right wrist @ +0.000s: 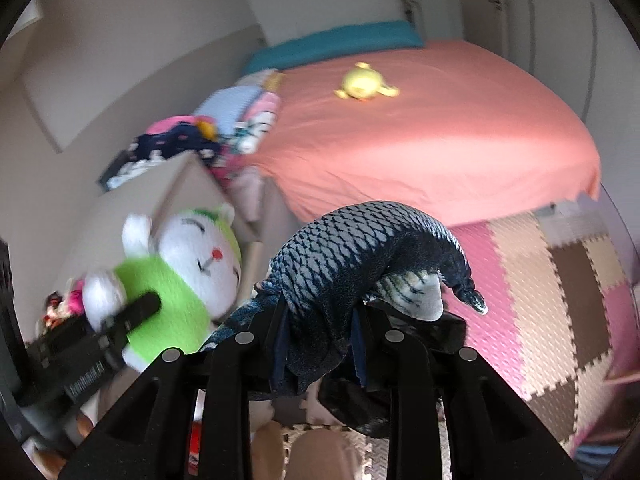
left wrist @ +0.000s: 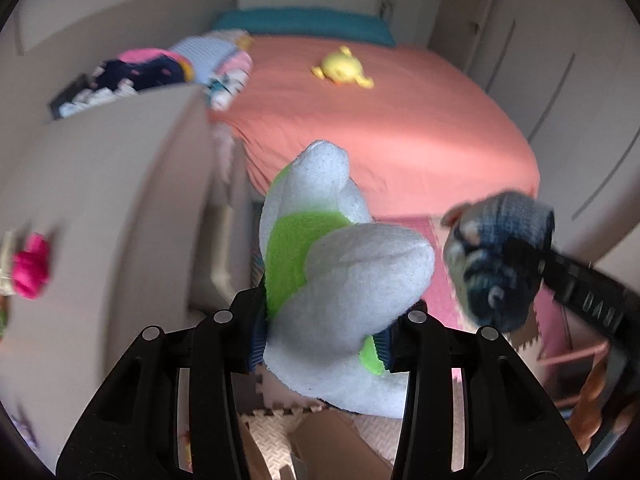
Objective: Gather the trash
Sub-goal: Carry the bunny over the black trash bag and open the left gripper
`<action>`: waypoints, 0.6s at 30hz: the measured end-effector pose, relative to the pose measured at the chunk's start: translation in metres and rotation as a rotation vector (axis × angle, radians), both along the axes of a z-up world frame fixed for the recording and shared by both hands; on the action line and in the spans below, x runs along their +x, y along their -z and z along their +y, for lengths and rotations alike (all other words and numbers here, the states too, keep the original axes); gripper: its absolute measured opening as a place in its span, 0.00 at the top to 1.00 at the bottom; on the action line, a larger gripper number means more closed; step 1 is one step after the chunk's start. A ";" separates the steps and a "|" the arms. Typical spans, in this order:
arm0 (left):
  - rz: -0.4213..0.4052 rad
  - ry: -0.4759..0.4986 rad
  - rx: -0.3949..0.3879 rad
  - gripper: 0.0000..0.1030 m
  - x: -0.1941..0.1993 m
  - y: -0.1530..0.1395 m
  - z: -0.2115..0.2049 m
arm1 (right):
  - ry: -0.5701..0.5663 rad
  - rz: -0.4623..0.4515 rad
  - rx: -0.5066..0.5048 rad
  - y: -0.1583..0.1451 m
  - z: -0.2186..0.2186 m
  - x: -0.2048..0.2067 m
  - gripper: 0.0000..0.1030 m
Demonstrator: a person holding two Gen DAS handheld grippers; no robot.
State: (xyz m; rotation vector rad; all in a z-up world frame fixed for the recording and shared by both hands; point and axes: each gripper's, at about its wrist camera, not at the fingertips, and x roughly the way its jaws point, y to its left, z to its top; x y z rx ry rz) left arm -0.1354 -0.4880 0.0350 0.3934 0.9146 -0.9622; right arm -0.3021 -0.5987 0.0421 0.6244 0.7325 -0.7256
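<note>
1. We take the bed [left wrist: 400,120], with its salmon-pink sheet, as our landmark; both cameras look towards it from beyond its foot, and both pictures are somewhat blurred.
2. Our left gripper [left wrist: 322,328] has its jaws clamped on a white and green plush toy [left wrist: 340,280], which sticks up out of the fingers in front of the foot of the bed.
3. From the right wrist we see that same plush toy [right wrist: 188,276] has a white face with closed eyes and a small red mouth, and that it sits to the left of the bed's near corner.
4. Our right gripper [right wrist: 320,344] has its jaws closed on a dark blue scaled plush [right wrist: 352,252], which arches over the fingers just before the foot of the bed, its pointed end drooping to the right.
5. The left wrist shows that blue plush [left wrist: 500,264] to the right of the white and green one, also in front of the bed's foot.
6. A yellow toy [left wrist: 340,68] lies on the sheet towards the head of the bed, apart from everything else.
7. A teal pillow [left wrist: 304,24] lies across the head of the bed.
8. A heap of clothes [left wrist: 160,72] lies at the bed's left side, behind a beige panel [left wrist: 120,200].
9. Foam puzzle mats [right wrist: 560,280] in pink, tan and brown cover the floor at the foot of the bed.
</note>
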 end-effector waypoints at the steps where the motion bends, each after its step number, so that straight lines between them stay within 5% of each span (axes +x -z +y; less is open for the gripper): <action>1: 0.014 0.015 0.021 0.59 -0.005 0.012 -0.007 | 0.016 0.012 0.010 0.008 -0.008 -0.005 0.73; 10: 0.083 0.085 0.129 0.55 -0.033 0.068 -0.034 | 0.035 0.099 0.113 0.056 -0.035 -0.005 0.68; 12: 0.112 0.104 0.149 0.30 -0.037 0.077 -0.040 | 0.021 0.172 0.129 0.064 -0.040 0.003 0.36; 14: 0.082 0.086 0.160 0.05 -0.037 0.079 -0.041 | 0.051 0.221 0.115 0.069 -0.041 0.002 0.33; 18: 0.034 0.080 0.161 0.05 -0.039 0.074 -0.039 | 0.089 0.197 0.109 0.065 -0.045 -0.008 0.32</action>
